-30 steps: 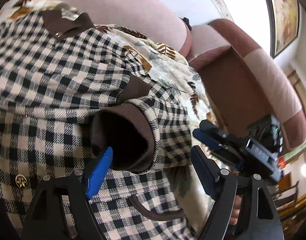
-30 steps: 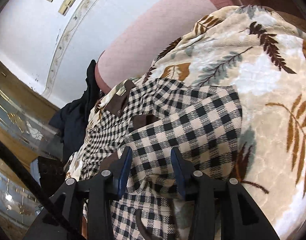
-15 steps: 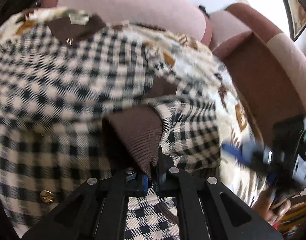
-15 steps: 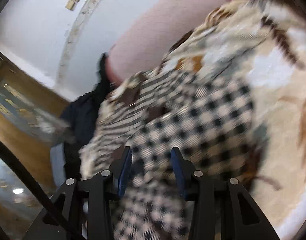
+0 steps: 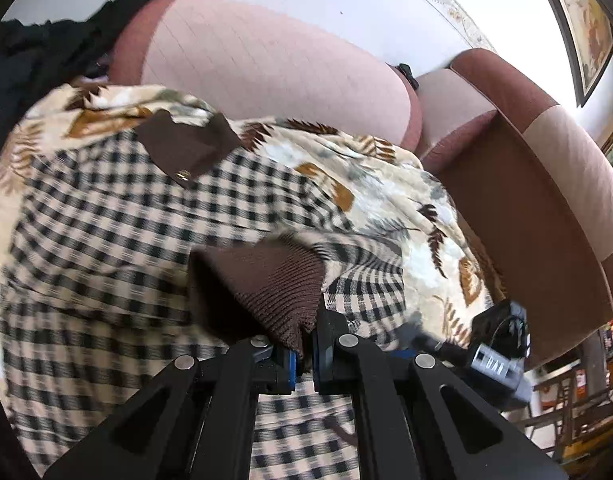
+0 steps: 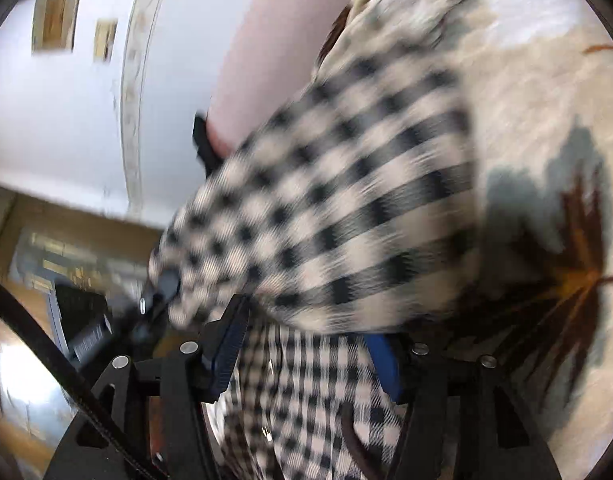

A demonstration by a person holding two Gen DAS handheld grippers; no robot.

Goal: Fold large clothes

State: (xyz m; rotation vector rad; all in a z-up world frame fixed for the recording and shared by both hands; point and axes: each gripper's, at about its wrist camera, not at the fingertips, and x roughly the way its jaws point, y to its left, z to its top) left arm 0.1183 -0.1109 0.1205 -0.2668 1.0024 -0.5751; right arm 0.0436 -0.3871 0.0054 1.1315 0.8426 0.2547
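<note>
Lay the big checked coat (image 5: pixel 106 232) flat on the soft leafy blanket (image 5: pixel 370 184) on the sofa, pull its sleeve slowly across with your left gripper (image 5: pixel 302 354) pinching the ribbed brown cuff (image 5: pixel 274 284), while your right gripper (image 6: pixel 306 356) stays spread wide around loose cloth.

I count one checked coat (image 5: pixel 106 240) with one brown ribbed cuff (image 5: pixel 266 288) and one gold button (image 5: pixel 182 175) showing, one leaf-print blanket (image 5: pixel 378 200), two pink back cushions (image 5: pixel 266 64), one framed picture (image 5: pixel 586 32), and my two grippers, left (image 5: pixel 302 354) and right (image 6: pixel 306 356).
</note>
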